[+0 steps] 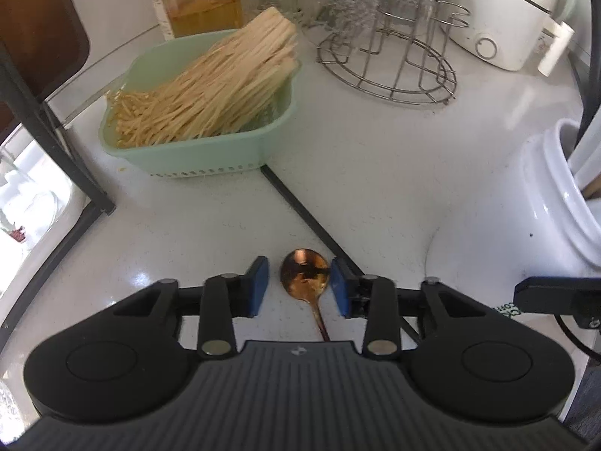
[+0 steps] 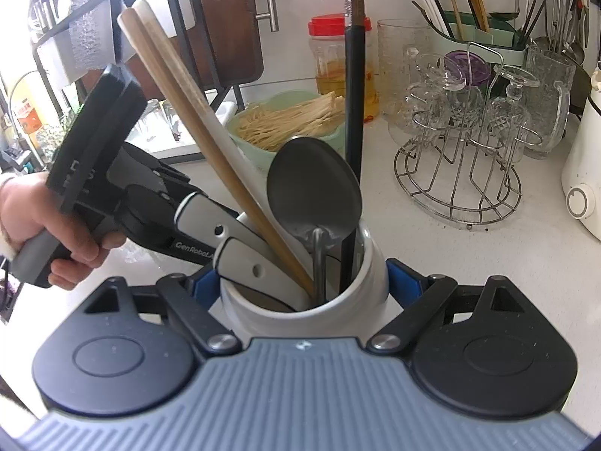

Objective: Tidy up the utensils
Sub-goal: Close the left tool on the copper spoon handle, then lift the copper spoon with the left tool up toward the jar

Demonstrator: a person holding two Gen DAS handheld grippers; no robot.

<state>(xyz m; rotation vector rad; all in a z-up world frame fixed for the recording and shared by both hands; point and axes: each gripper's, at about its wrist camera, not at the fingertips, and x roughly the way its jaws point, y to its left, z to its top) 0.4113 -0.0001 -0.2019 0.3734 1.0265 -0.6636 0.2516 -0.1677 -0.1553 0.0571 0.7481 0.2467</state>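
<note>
On the white counter, left of the white ceramic utensil crock (image 1: 556, 203), a copper-coloured metal spoon (image 1: 305, 276) lies between the left gripper (image 1: 299, 286), whose blue pads stand apart, not yet pinching. In the right view, the right gripper (image 2: 303, 282) clamps the crock (already holding a grey ladle (image 2: 314, 188) and wooden sticks (image 2: 210, 143)); that spoon remains to stow.

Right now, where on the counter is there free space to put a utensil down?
The widest bare patch lies between the green basket, the wire glass rack and the white utensil crock. A smaller one lies left of the copper spoon, toward the black shelf frame. The back of the counter is crowded with jars, glasses and the white cooker.
</note>
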